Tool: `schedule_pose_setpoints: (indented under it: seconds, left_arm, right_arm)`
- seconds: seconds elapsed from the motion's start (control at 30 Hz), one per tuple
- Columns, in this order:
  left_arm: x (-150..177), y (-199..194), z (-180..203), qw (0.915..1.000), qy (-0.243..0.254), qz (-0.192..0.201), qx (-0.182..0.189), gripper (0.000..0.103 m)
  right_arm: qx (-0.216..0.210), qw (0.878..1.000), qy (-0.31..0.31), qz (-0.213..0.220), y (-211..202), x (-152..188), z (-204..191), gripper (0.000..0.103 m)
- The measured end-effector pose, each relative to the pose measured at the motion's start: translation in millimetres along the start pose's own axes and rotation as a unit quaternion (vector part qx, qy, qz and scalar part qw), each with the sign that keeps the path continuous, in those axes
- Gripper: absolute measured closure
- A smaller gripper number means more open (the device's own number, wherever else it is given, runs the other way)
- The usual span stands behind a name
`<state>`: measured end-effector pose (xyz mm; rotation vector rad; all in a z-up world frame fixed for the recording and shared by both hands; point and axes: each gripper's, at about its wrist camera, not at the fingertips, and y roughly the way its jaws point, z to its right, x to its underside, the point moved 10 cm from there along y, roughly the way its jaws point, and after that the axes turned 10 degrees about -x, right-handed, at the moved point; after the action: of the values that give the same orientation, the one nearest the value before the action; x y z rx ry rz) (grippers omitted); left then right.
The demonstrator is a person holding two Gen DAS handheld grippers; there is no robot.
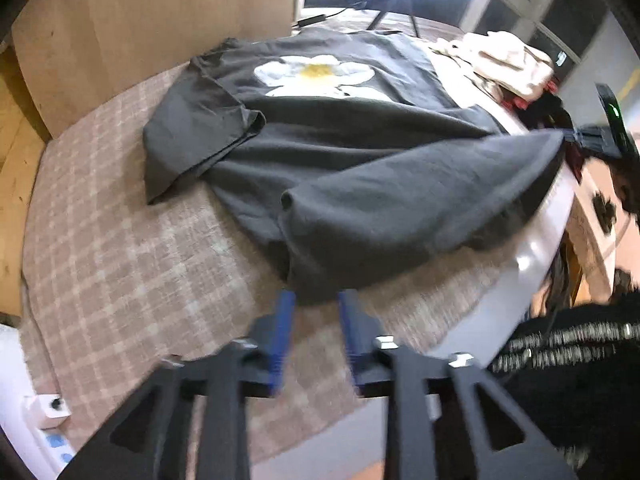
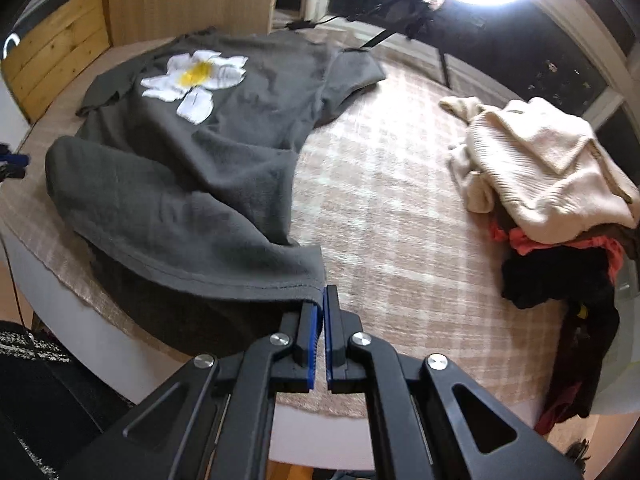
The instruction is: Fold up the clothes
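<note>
Dark grey cotton, that is what I am working: a T-shirt [image 2: 208,152] with a white and yellow flower [image 2: 196,80] printed on it, lying on the checked cloth [image 2: 400,200] that covers the tabletop. Its collar end points at the far edge and its hem hangs at the near edge, so the long axis runs straight away from me.

My right tool [image 2: 322,300] is clenched on the hem corner at the near edge, blue pads pressed together with the stitched edge caught between them. My left tool [image 1: 316,300] stands released: its jaws are apart, and the other hem corner lies in the gap without the pads pressing on it, as far as the blurred view lets me judge.

The lower part of the shirt is already doubled up into a loose roll along the near edge, and the right tool shows in the left wrist view holding the far end of that roll. I judge the fold is half made. The shirt lies ahead of both tools, and the right one alone has it, so carrying the hem toward the collar falls to that side unless the left grips again.

A heap of other clothes [image 2: 552,184], cream on top, red and black beneath, waits by the right edge, well apart from the shirt
</note>
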<state>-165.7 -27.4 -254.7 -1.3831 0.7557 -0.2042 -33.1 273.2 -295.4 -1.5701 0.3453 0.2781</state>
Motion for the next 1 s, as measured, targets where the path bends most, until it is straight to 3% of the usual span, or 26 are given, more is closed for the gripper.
schedule_pose_setpoints:
  seconds: [0.17,0.2,0.23,0.43,0.57,0.63,0.7,0.73,0.83,0.93,1.0]
  left_arm:
    - [-5,55,16,0.9988,0.026,-0.04,-0.012,0.072]
    - [-4,61,14,0.9983,0.027,-0.048,-0.018,0.081]
    - [-3,64,13,0.9981,0.023,-0.053,-0.02,0.101]
    - [20,-15,19,0.9993,0.0,-0.028,0.024,0.101]
    - [16,-63,13,0.999,-0.02,-0.014,0.037,0.101]
    - [-6,-60,-1,0.9992,-0.023,-0.013,0.031,0.1]
    - [-32,-31,-29,0.9986,-0.047,-0.022,0.012,0.091]
    - [-42,-10,-45,0.9973,-0.062,-0.037,-0.01,0.079]
    - [-55,35,-81,0.9902,-0.082,-0.086,-0.074,0.076]
    - [-51,35,-79,0.9914,-0.081,-0.084,-0.058,0.07]
    - [-43,27,-74,0.9927,-0.078,-0.08,-0.045,0.068]
  right_arm:
    - [-0.007,1.0,0.0,-0.003,15,3,-3,0.1]
    - [-0.006,1.0,0.001,-0.002,14,5,-1,0.1]
    - [-0.004,1.0,0.002,0.0,12,7,1,0.1]
    - [0.0,0.999,0.025,0.03,-20,13,18,0.101]
    - [0.0,0.998,0.013,0.062,-29,-39,26,0.101]
    - [-0.011,0.999,0.015,0.051,-5,-80,32,0.1]
    - [-0.024,0.999,0.024,0.026,36,-107,40,0.099]
    - [-0.031,0.999,0.036,0.008,54,-112,43,0.099]
    - [-0.056,0.997,0.052,-0.006,65,-104,41,0.098]
    - [-0.08,0.993,0.088,0.003,59,-87,48,0.086]
    - [-0.09,0.989,0.118,0.006,55,-75,54,0.085]
